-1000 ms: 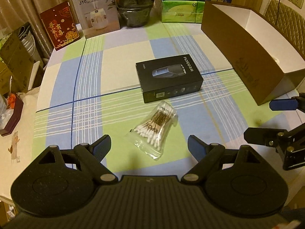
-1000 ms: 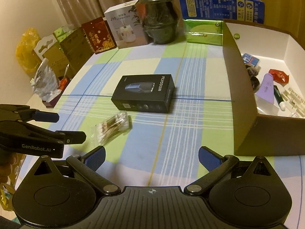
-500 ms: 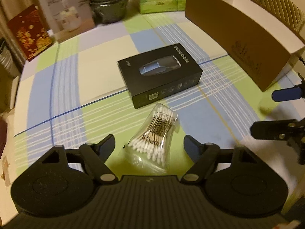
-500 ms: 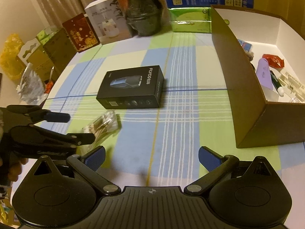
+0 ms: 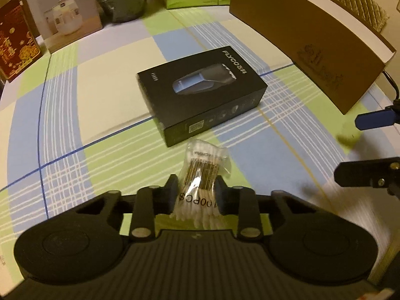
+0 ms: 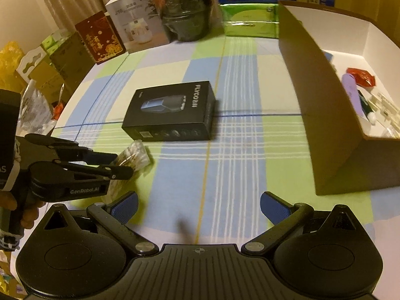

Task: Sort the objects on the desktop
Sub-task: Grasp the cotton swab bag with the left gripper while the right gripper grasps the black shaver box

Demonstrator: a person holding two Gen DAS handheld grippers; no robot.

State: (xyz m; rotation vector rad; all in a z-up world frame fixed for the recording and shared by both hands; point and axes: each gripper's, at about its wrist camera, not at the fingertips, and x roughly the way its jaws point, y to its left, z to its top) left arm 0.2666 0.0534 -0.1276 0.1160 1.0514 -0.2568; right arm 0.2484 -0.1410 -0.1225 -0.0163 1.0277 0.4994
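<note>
At the near-left of the desk (image 6: 240, 80), w/ its blue-green check cloth, the left tongs (image 5: 196, 195) are closing on the clear packet of cotton swabs (image 5: 203, 172); packet sits right between the pads, which look to be touching its sides already, pinched at about its middle; it lies on the cloth just in front of the black shaver box (image 5: 201, 97), nearly touching that box's near edge; from the right wrist view the same tongs (image 6: 120, 165) come in from the left, a hand (image 6: 10, 200) behind them, packet (image 6: 133, 156) poking out past the tips.

Step in hand, as I read it: the grab on the swabs, 1st half of a pick-and-drop; packet not yet off the desk.

Middle of the desk: the shaver box (image 6: 172, 112) lying flat, untouched, prob. next in line.

Further right: the right tongs (image 6: 198, 208) hang over bare cloth, pads well apart, nothing between them; in the left wrist view they (image 5: 367, 145) show at the right edge, likewise apart.

Far right: the big brown carton (image 6: 322, 115), open top, white inside, already holding small bits, a red packet, a purple thing, some white pieces; looks like the sorting bin.

Next move, my guess: finish the squeeze, lift straight up so the soft film doesn't slip, carry it rightwards over the shaver box and over the carton's tall near wall, then let go inside; bag is floppy and slick, so a firm hold at mid-bundle matters.
</note>
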